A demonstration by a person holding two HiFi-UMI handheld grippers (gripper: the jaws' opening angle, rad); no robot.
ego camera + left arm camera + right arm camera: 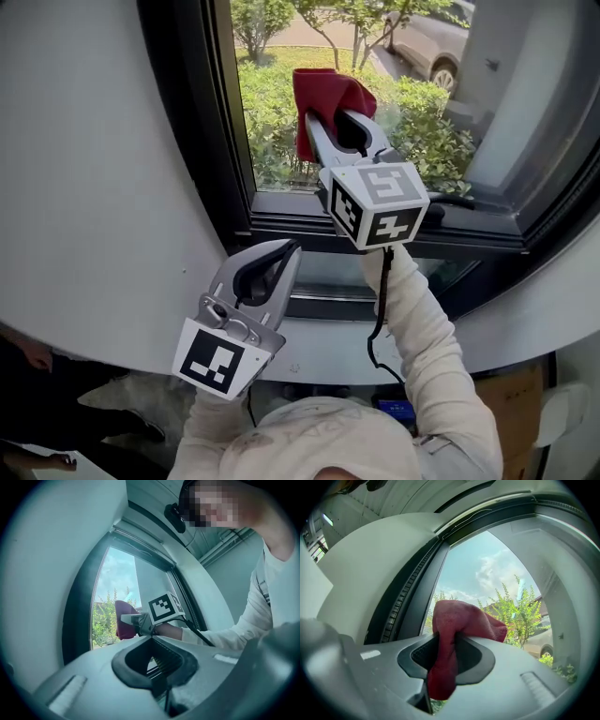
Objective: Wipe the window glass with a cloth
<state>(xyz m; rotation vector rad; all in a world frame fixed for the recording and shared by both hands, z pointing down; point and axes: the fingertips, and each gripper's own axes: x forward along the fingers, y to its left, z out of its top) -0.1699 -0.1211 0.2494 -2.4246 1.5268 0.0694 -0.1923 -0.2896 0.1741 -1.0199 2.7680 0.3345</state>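
Observation:
A red cloth (pixel 323 98) is bunched against the lower part of the window glass (pixel 272 56). My right gripper (pixel 330 111) is shut on the red cloth (pixel 457 630), which folds out of the jaws and hangs down between them. In the left gripper view the same red cloth (pixel 123 618) shows by the pane, with the right gripper (pixel 130 618) behind it. My left gripper (pixel 279 251) hangs lower, below the sill and apart from the glass, jaws together with nothing between them.
A dark window frame (pixel 202 122) borders the pane on the left, and a dark sill (pixel 394 230) runs below it. White wall (pixel 84 159) lies to the left. Outside are green bushes (pixel 422 131) and a parked car (pixel 431 42). A black cable (pixel 378 314) trails down from the right gripper.

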